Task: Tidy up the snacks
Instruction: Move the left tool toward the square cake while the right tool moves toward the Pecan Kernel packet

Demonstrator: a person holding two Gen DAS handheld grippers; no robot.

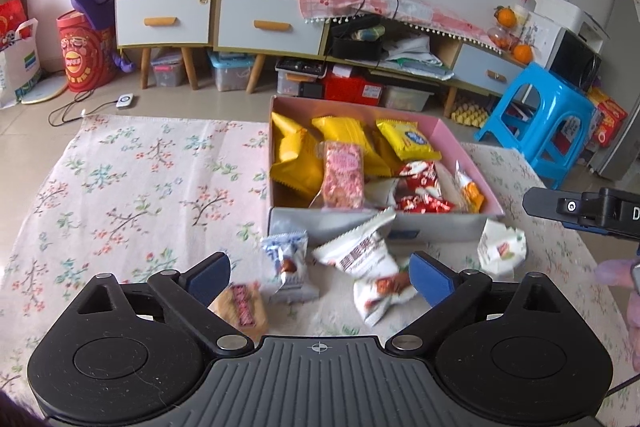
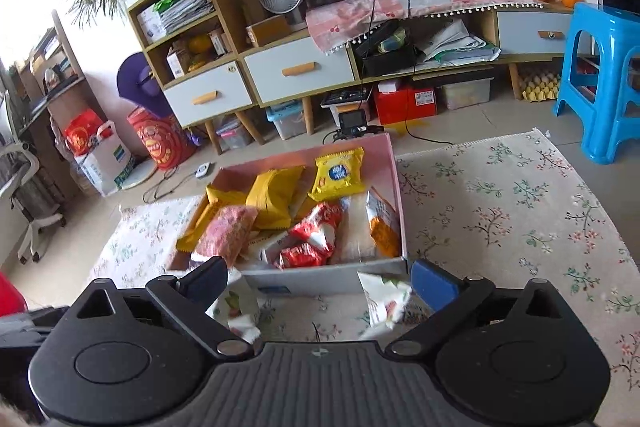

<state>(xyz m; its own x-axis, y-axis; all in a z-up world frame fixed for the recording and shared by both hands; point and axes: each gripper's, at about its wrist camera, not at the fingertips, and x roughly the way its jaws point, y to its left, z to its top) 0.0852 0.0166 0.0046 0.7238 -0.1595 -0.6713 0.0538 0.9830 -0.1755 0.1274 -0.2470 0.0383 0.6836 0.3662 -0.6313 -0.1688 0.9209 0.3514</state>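
Two views show your tongs over the flowered cloth [image 1: 132,179]. In the left wrist view, your left tongs [image 1: 320,277] stand wide, nothing gripped; a blue-white snack [image 1: 289,261] and white packets [image 1: 362,253] lie loose on the cloth between the fingers, just in front of the pink box [image 1: 460,143], which holds yellow, pink and red snacks. Your right tongs [image 1: 584,211] show at the right edge. In the right wrist view, your right tongs [image 2: 320,281] also stand wide and empty, with a white packet [image 2: 384,299] beside the right finger and another [image 2: 236,303] by the left, both near the box [image 2: 394,195] front.
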